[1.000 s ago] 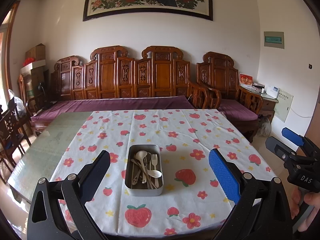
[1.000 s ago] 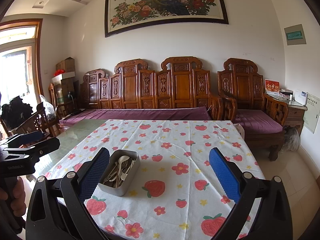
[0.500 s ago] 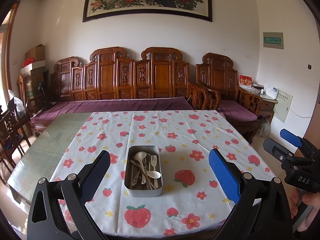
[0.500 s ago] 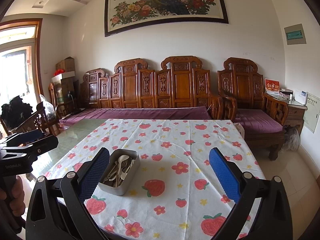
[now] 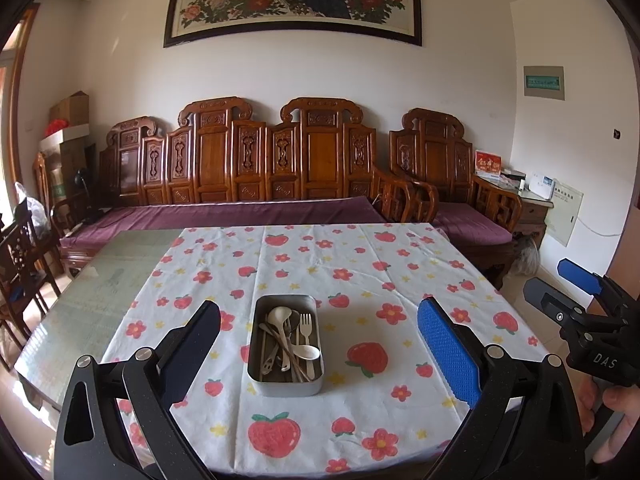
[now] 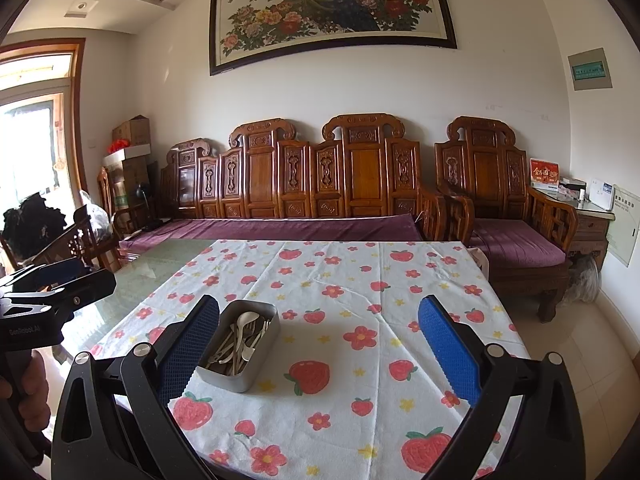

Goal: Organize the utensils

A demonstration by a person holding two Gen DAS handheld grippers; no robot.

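A grey metal tray (image 5: 259, 380) sits near the front of the table and holds several cream spoons, a fork (image 5: 306, 326) and chopsticks piled together. It also shows in the right wrist view (image 6: 256, 368), front left. My left gripper (image 5: 320, 344) is open and empty, held above the table's front edge with the tray between its fingers in view. My right gripper (image 6: 320, 352) is open and empty, to the right of the tray. Each gripper shows at the edge of the other's view.
The table carries a white strawberry-print cloth (image 5: 360, 280); its left part is bare glass (image 5: 100, 292). A carved wooden sofa with purple cushions (image 5: 240, 212) stands behind. Wooden chairs (image 5: 24, 264) stand at the left. A side table (image 6: 588, 216) stands at the right.
Both views have shifted only slightly; the grippers stay open and the tray and utensils have not moved.
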